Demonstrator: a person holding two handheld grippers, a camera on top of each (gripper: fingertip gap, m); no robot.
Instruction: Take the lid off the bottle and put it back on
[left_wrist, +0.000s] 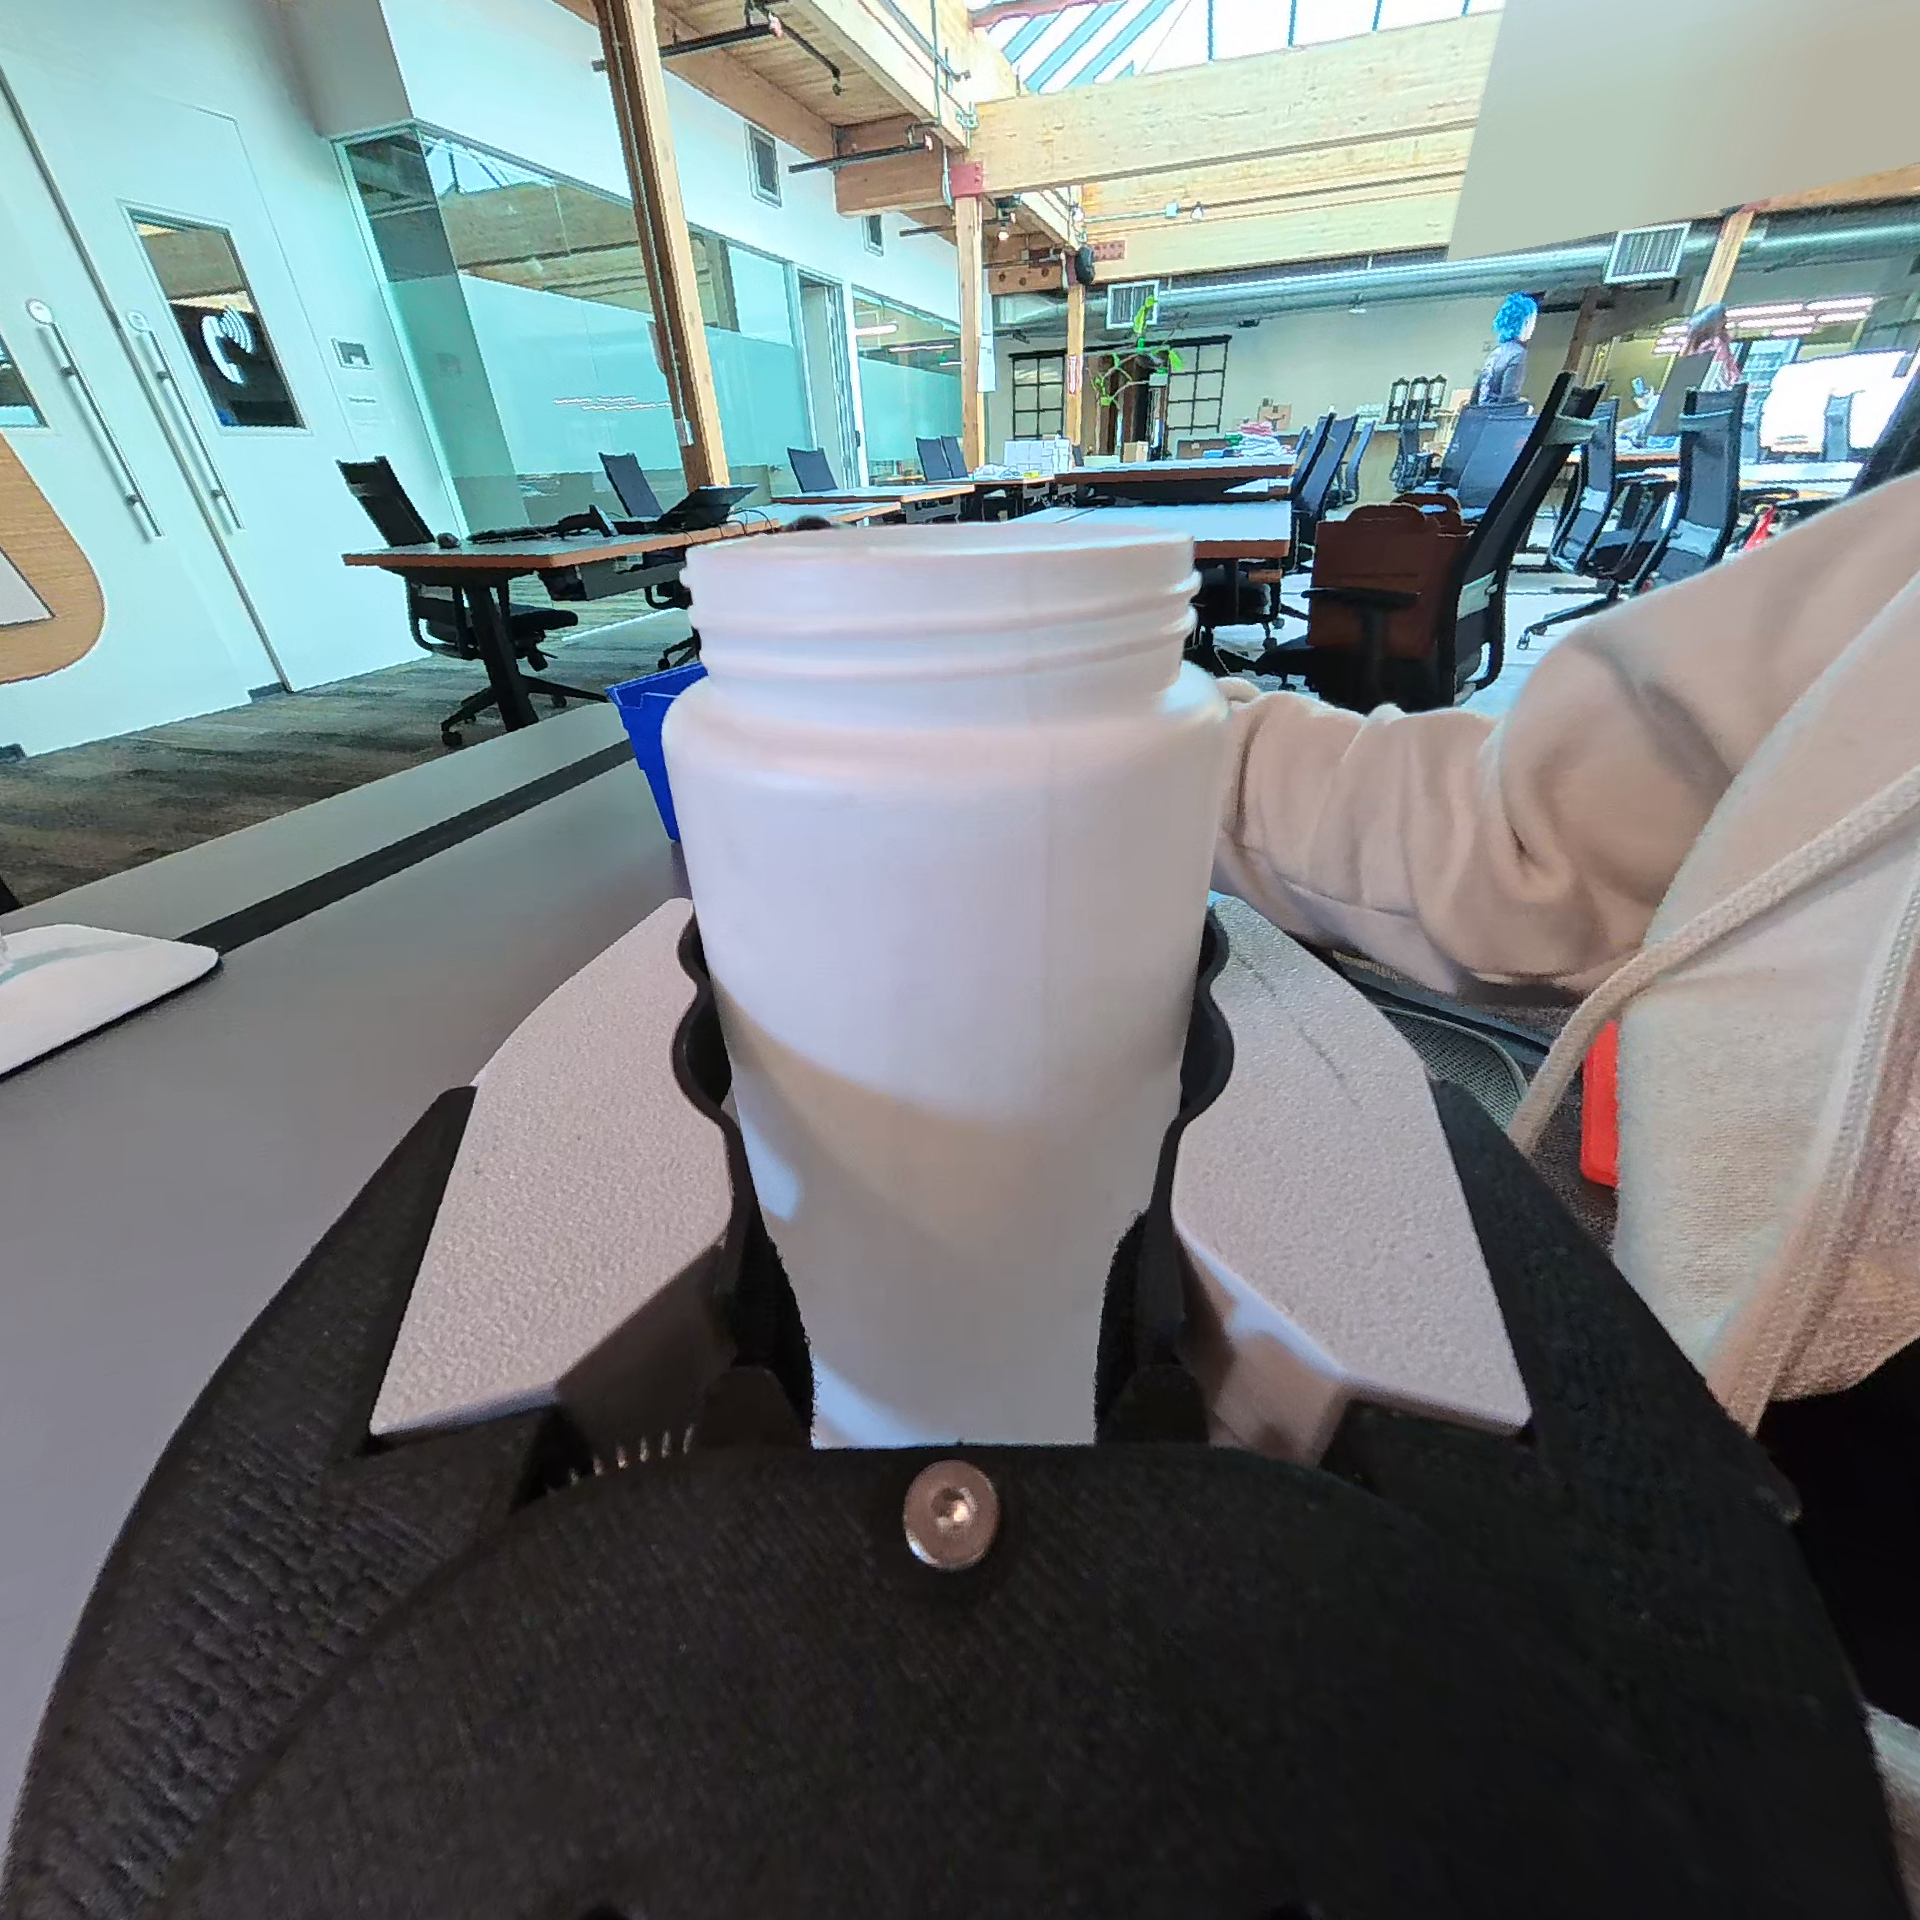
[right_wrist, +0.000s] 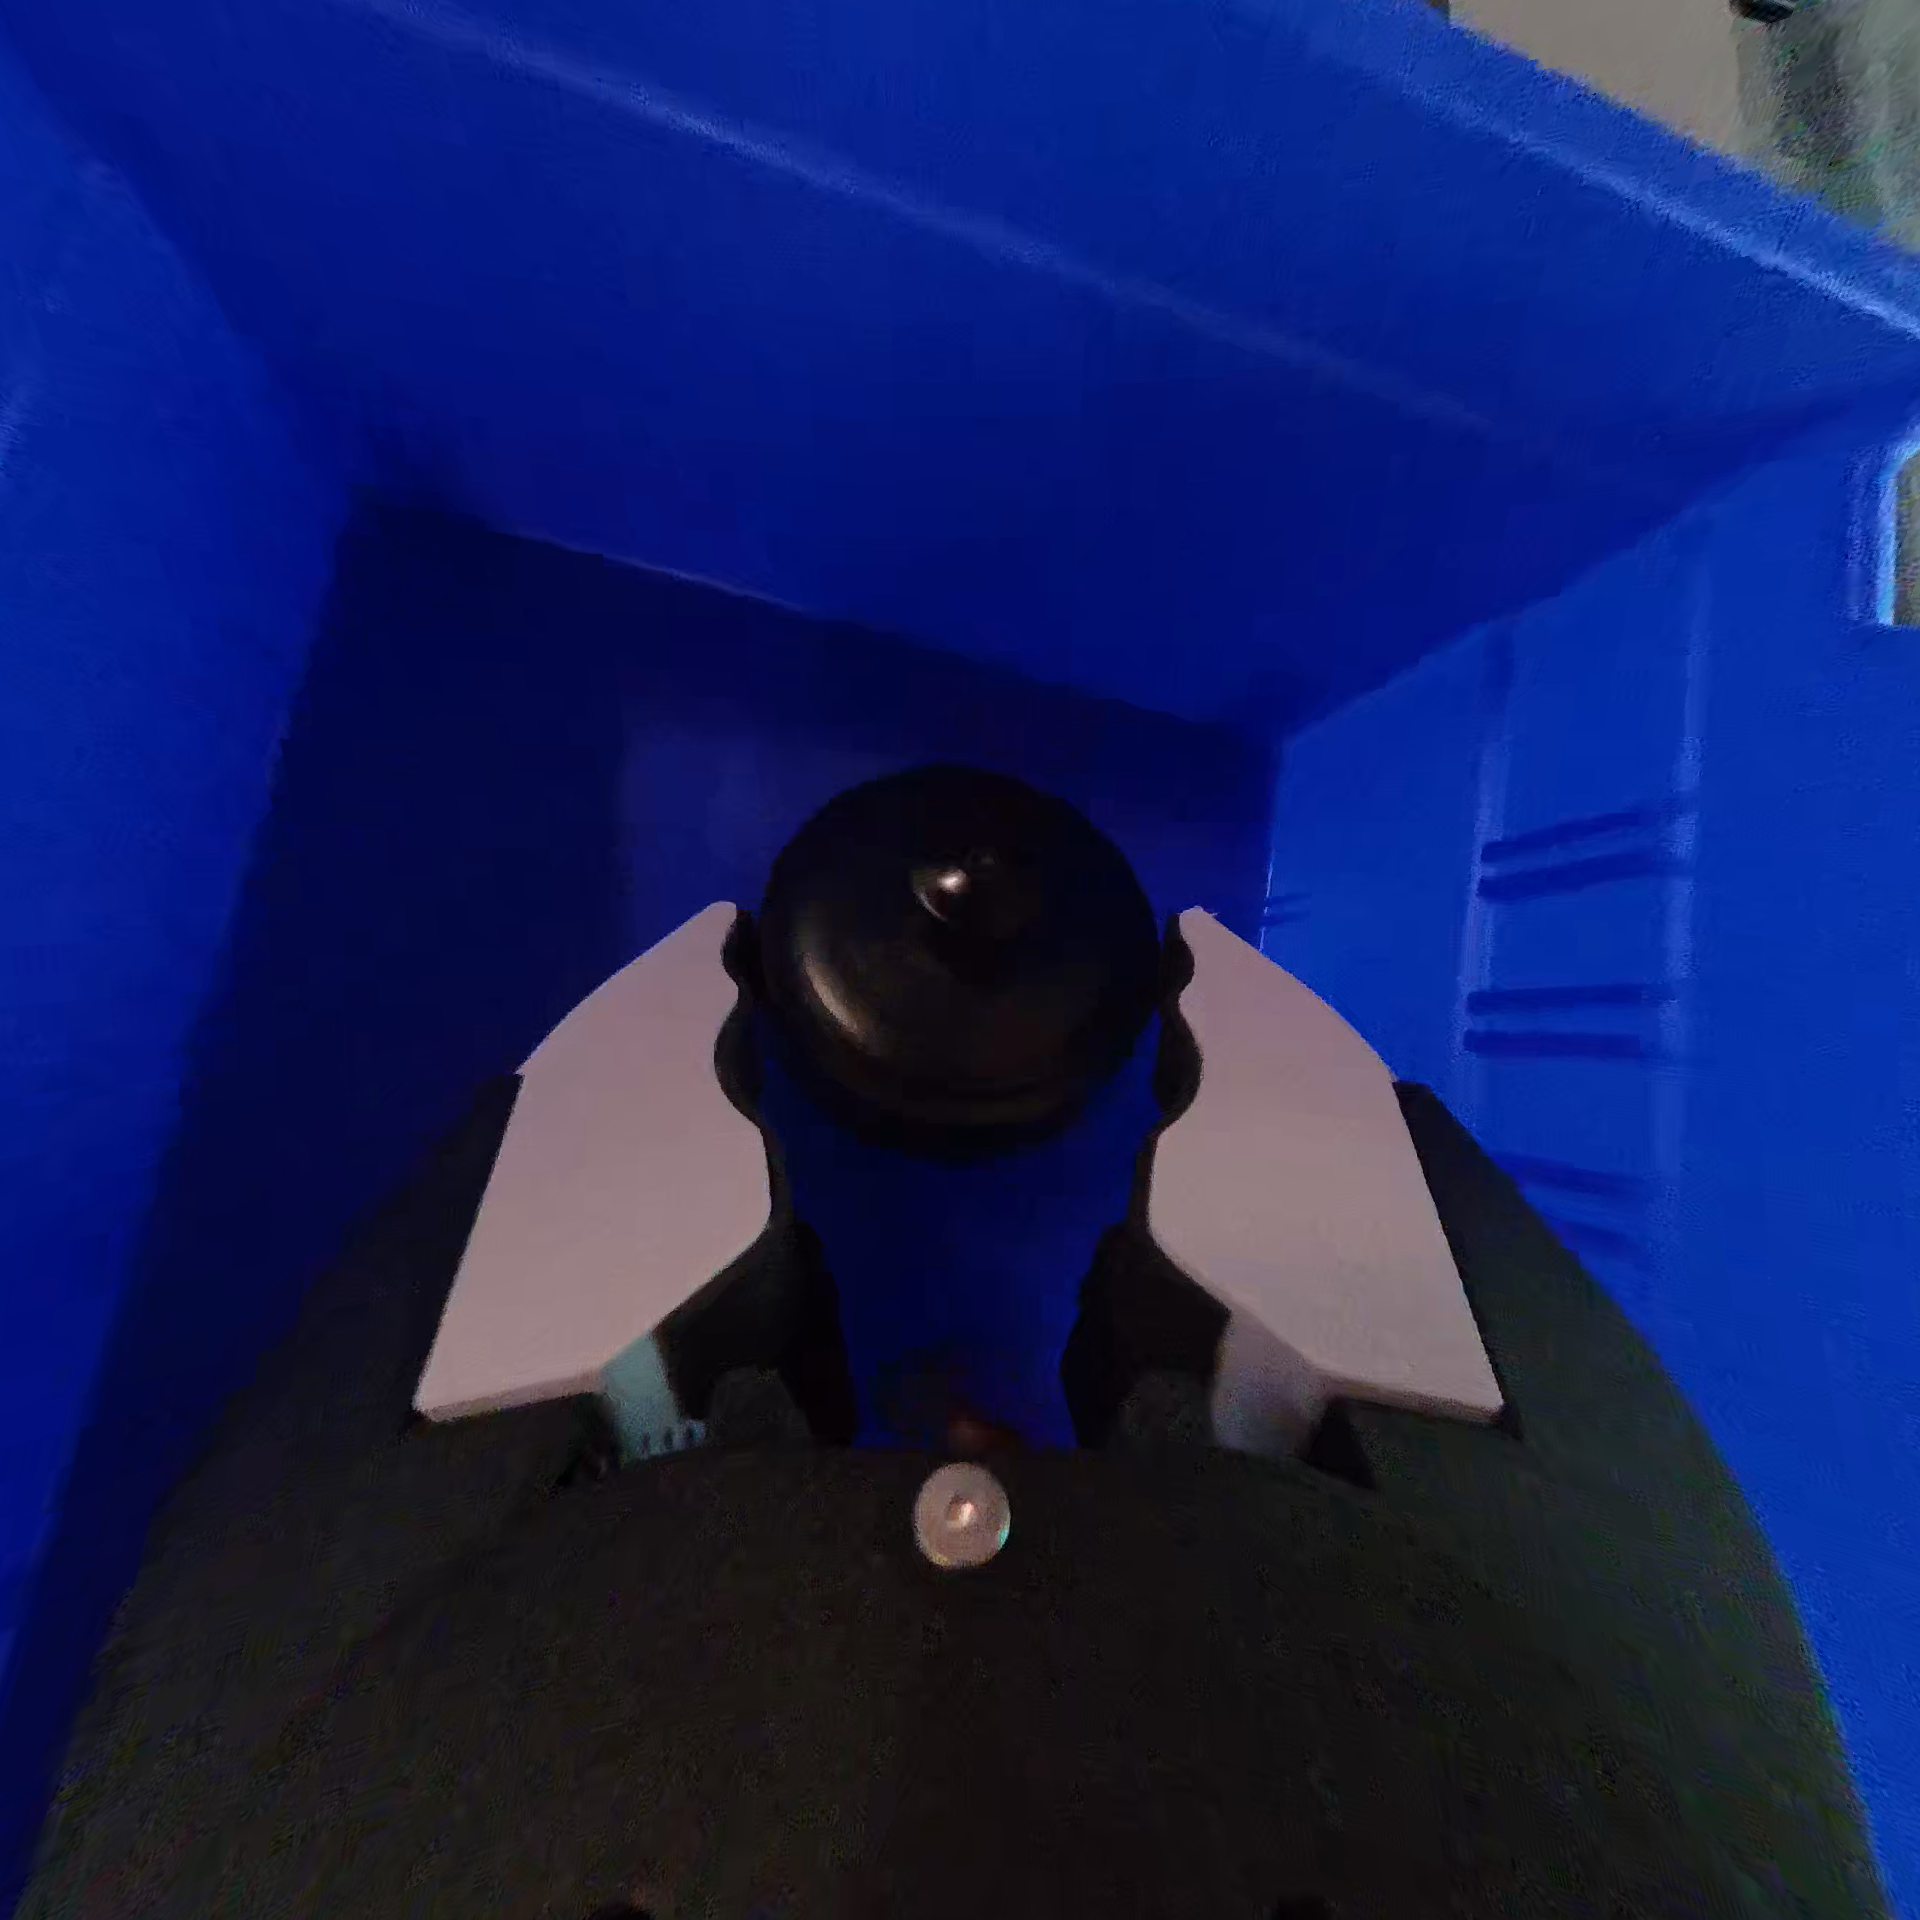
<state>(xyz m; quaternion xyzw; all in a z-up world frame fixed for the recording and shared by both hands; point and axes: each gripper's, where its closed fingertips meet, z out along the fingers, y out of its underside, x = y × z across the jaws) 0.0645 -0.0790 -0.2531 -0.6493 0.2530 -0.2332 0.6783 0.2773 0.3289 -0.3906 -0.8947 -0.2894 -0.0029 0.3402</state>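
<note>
A white plastic bottle stands upright between the fingers of my left gripper, which is shut on its body. Its threaded neck is bare and open at the top. In the right wrist view my right gripper points down into a blue bin. A round black lid with a small knob sits between its fingertips, top face toward the camera. The pads stand against the lid's rim on both sides. The bottle does not show in the right wrist view.
The blue bin's corner shows just behind the bottle on a grey table. A person's cream sleeve reaches behind the bottle toward the bin. A white pad lies at the table's left. Bin walls close in around my right gripper. One gripper's finger ends stand about 50 centimetres off the other's.
</note>
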